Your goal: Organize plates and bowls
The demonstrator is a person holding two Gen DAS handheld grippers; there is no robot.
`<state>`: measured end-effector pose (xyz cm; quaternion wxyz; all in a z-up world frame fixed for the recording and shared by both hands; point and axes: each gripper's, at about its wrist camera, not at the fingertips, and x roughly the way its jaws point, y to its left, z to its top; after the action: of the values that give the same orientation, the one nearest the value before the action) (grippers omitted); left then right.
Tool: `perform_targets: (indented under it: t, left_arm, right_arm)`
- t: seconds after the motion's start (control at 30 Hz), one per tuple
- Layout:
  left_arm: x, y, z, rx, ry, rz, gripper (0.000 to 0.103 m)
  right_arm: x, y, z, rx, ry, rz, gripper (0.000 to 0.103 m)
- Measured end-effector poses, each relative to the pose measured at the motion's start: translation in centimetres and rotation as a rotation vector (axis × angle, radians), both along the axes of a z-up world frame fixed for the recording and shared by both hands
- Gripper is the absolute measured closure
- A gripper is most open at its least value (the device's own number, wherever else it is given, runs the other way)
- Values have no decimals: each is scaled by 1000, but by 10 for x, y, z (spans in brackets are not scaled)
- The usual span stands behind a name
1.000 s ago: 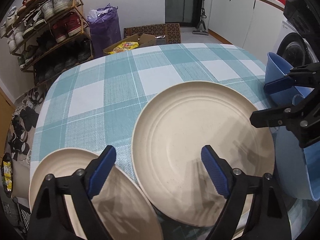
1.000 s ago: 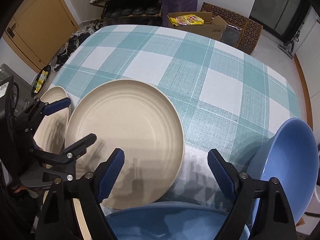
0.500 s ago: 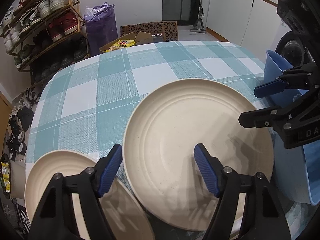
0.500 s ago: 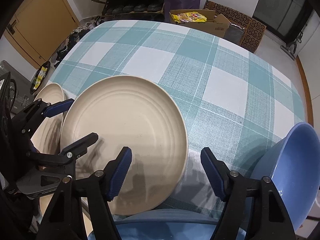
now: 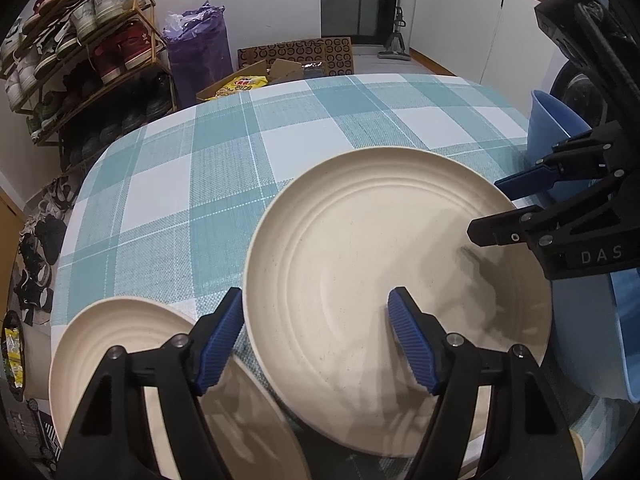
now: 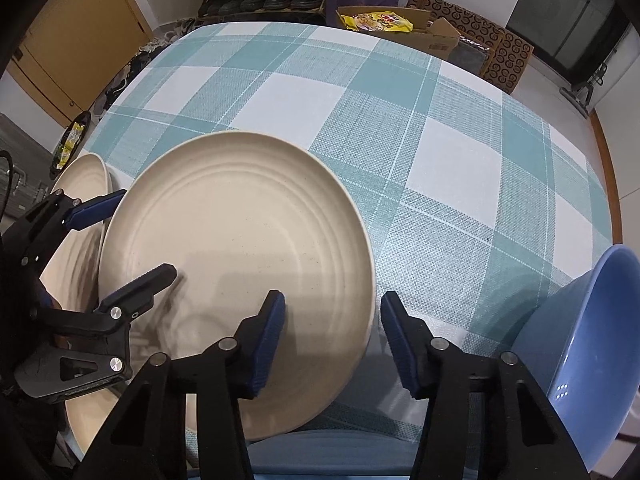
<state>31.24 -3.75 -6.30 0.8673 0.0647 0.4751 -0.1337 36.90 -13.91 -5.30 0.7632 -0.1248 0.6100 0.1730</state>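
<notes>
A large cream plate [image 5: 372,264] [image 6: 240,256] lies on the checked tablecloth, its near-left edge over a smaller cream plate [image 5: 120,352] [image 6: 86,180]. My left gripper [image 5: 316,344] [image 6: 120,246] stands open astride the large plate's left rim, one finger outside it and one over its inside. My right gripper [image 6: 334,342] [image 5: 516,204] is closing astride the right rim, with no pad touching the plate. One blue bowl [image 6: 584,360] [image 5: 548,124] sits at the right. A second blue bowl [image 6: 320,448] [image 5: 592,344] lies under the right gripper.
The teal and white tablecloth [image 5: 224,184] runs on beyond the plates to the table's far edge. Past that edge are a shoe rack [image 5: 88,56], a purple bag [image 5: 200,52], a cardboard box [image 6: 404,28] and white cabinets [image 5: 480,20].
Both grippers' jaws have narrowed, the right one more and still narrowing. The plates and bowls lie where they were.
</notes>
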Motion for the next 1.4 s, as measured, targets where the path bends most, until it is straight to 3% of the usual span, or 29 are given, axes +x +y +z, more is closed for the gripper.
perform_targets:
  t: [0.67, 0.73, 0.97, 1.4]
  left_arm:
    - [-4, -3, -4, 3, 21, -1, 31]
    - [-4, -4, -4, 4, 21, 8, 31]
    - [3, 4, -3, -12, 4, 58, 50]
    - [0, 0, -8, -13, 48, 49, 46]
  right_arm:
    - [3, -1, -5, -7, 19, -12, 54]
    - [5, -1, -6, -6, 20, -21, 59]
    - [6, -4, -6, -24, -15, -53, 69]
    - [10, -8, -6, -19, -13, -61, 71]
